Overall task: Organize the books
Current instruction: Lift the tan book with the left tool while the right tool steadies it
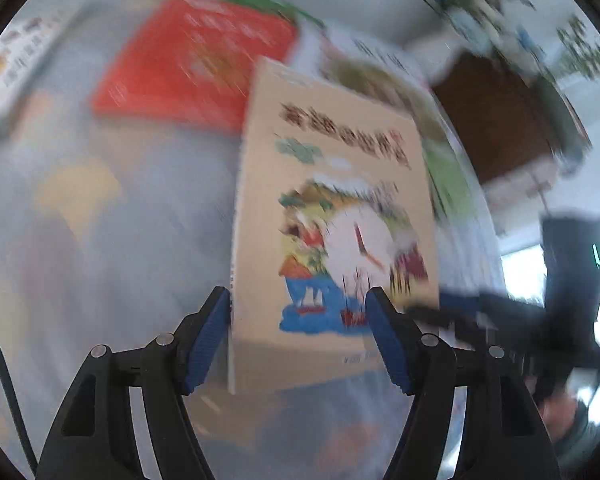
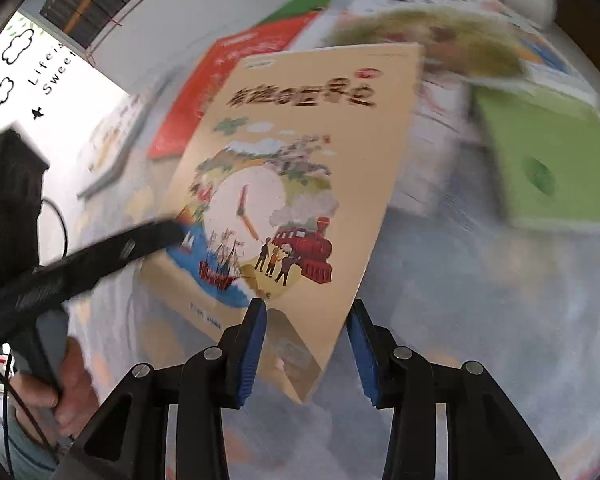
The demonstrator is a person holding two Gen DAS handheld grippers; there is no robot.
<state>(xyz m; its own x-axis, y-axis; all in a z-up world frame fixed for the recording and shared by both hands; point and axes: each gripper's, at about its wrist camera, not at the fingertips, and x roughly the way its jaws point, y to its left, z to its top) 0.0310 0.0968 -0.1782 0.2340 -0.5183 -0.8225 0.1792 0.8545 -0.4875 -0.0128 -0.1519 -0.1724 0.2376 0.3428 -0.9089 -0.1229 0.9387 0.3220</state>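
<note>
**Clearly, both grippers share one tan book**

Left gripper [image 1: 298, 332] straddles the tan book [image 1: 332, 208], blue pads beside its edges; grip uncertain. Right gripper [image 2: 307, 354] stands spread around its lower corner, above the counter [image 2: 480, 300]. Red book [image 2: 236, 80] lies behind.

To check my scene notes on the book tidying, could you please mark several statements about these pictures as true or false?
1. The beige book shows a red locomotive on its cover. True.
2. A red book lies behind it. True.
3. The green book stands upright. False: it lies flat on the table.
4. The beige book is open. False: it is closed, with one corner inside the right tool.
</note>
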